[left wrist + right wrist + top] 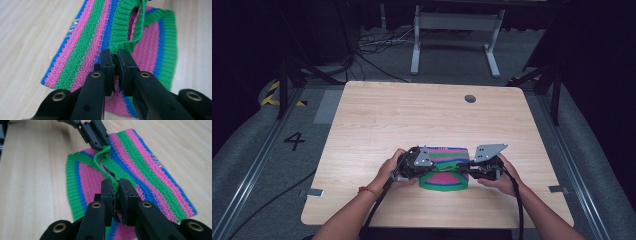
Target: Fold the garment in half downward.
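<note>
1. Jaws of the left gripper (115, 56) pinch the green ribbed hem.
2. Right gripper (117, 185) clamps that hem farther along, likely to lift one layer and fold it.
3. Striped knit garment (444, 172) lies near the wooden table's (377, 115) front edge.

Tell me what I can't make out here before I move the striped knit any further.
- Knit garment, high view: both ends lie under the left tongs and right tongs, so the grip points are hidden.
- Small yellowish mark, left gripper view: blurred, unreadable.
- Garment's near edge, both gripper views: cut off behind the black jaws.
- Whether each pinch takes one layer of green ribbed band or more: cannot tell.
</note>
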The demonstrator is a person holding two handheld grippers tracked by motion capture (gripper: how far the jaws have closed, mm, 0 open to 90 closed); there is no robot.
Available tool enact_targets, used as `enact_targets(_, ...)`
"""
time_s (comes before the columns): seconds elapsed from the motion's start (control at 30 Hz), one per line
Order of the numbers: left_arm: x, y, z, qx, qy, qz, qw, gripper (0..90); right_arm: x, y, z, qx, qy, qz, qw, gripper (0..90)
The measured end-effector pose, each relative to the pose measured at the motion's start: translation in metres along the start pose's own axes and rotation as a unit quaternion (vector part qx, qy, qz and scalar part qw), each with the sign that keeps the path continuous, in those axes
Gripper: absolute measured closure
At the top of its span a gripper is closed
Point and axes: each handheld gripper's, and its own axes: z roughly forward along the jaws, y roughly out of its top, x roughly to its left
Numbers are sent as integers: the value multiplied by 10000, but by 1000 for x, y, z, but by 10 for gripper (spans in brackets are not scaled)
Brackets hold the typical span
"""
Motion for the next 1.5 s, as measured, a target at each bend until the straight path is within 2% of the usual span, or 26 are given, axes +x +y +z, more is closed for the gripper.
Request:
enact_targets(0.1,-7,-1,0,1,-68,22,10000,832,8,-4,0,76,10,-30,10000,821)
enact_targets(0.13,-11,0,0,61,-79,124,9999,832,10,-5,-1,107,21,-66,9999,820)
enact_targets(0.23,-18,-3,2,242,-78,203,9995,826,17,-10,-1,189,52,-76,9998,797)
enact_targets(0.43,-23,-14,1,240,-168,32,9996,791,22,-25,7,393,116,-2,9992,781)
enact_targets(0.57,-25,-19,-2,160,-218,-100,9996,755,24,-28,8,374,145,18,9992,792)
enact_targets(0.7,-27,-23,-4,122,-314,-107,9994,689,24,-30,8,364,147,56,9992,795)
enact_targets(0.87,-29,-26,-5,134,-395,-131,9990,701,26,-31,5,386,148,36,9991,818)
enact_targets(0.93,-31,-24,-6,129,-329,-56,9994,729,26,-32,4,378,117,24,9992,860)
enact_targets(1.03,-32,-22,-7,69,-355,45,9993,786,27,-32,2,341,51,-26,9994,884)
enact_targets(1.13,-33,-20,-6,70,-408,77,9991,788,27,-32,1,289,8,-6,9996,831)
enact_targets(1.2,-36,-20,-1,174,-412,150,9989,789,29,-29,1,184,-53,7,9998,769)
enact_targets(1.27,-36,-20,0,173,-437,132,9988,789,30,-28,1,183,-82,-17,9998,754)
enact_targets(1.37,-35,-21,1,170,-462,133,9987,783,32,-28,9,338,-133,-51,9993,688)
enact_targets(1.47,-35,-22,2,132,-441,85,9989,788,32,-28,12,410,-190,-89,9989,736)
enact_targets(1.5,-34,-22,2,131,-420,79,9990,805,33,-29,13,421,-243,-187,9986,754)
